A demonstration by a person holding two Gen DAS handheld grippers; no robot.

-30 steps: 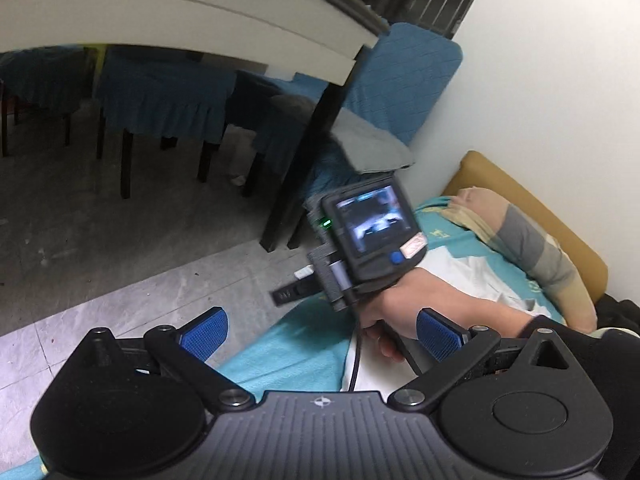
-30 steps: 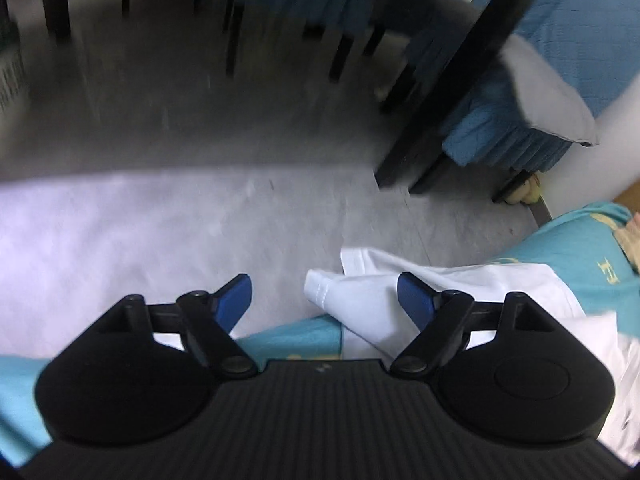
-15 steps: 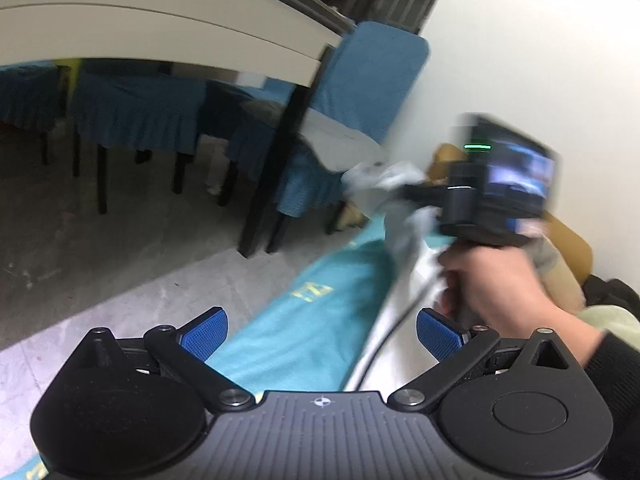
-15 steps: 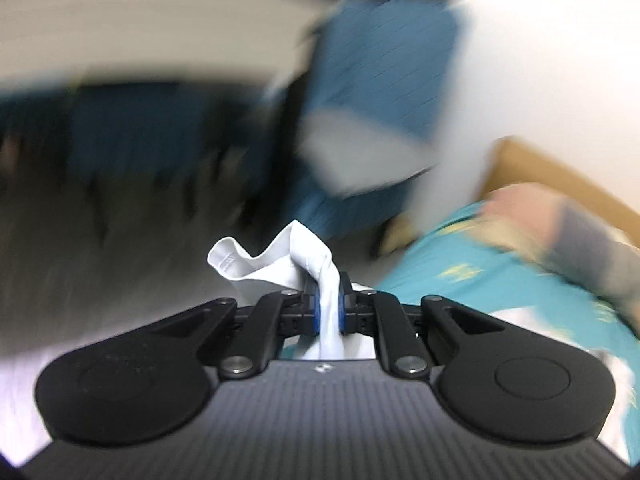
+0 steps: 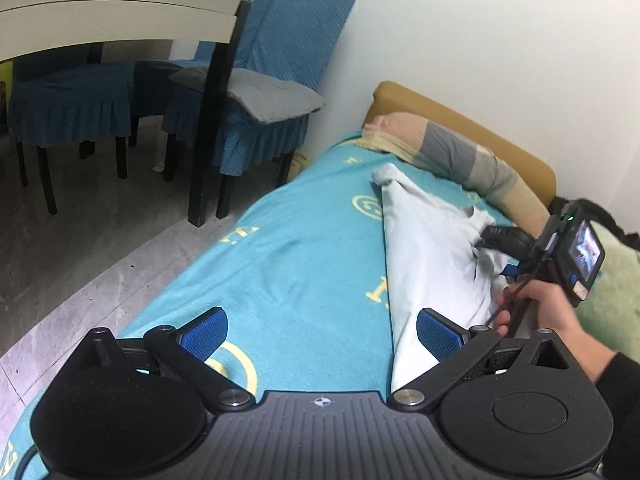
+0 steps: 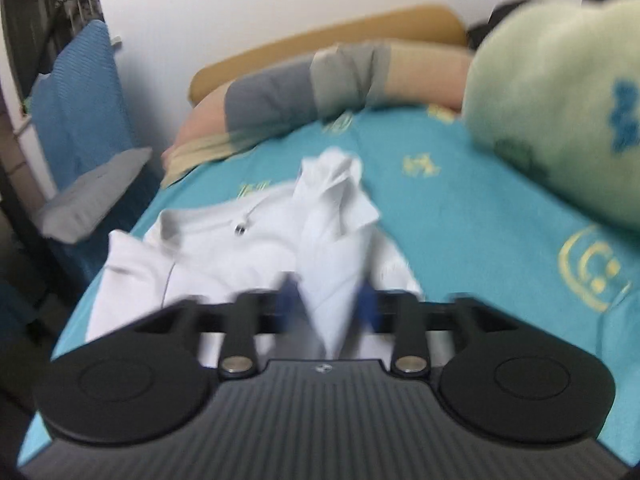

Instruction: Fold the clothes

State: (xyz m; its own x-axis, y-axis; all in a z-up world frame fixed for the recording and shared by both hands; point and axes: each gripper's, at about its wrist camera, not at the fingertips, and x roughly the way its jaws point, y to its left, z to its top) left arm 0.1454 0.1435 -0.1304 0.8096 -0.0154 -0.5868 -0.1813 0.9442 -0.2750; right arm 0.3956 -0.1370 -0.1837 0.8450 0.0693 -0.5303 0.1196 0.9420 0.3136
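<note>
Our left tongs (image 5: 318,332) stand wide with nothing between the blue pads, hanging over the turquoise blanket (image 5: 304,248) just beside the edge of the white garment (image 5: 432,248). Our right tongs (image 6: 326,304) are opening at this moment; a bunched fold of the white garment (image 6: 332,248) stands up between the blurred blue pads, and we cannot tell for sure if the pads touch it.

The garment lies on the blanket, partly folded, with a collar and a small snap visible in the right wrist view. From the left wrist view we see the right hand (image 5: 540,308) holding its tool over the far side of the cloth.

Behind the garment a long striped bolster (image 5: 460,156) lies along the brown headboard (image 5: 440,108). A pale green plush cushion (image 6: 560,92) sits close on the right side. Beyond the bed edge stand blue-covered chairs (image 5: 280,60), one with a grey pad (image 5: 276,96), and a black table leg (image 5: 208,128).
</note>
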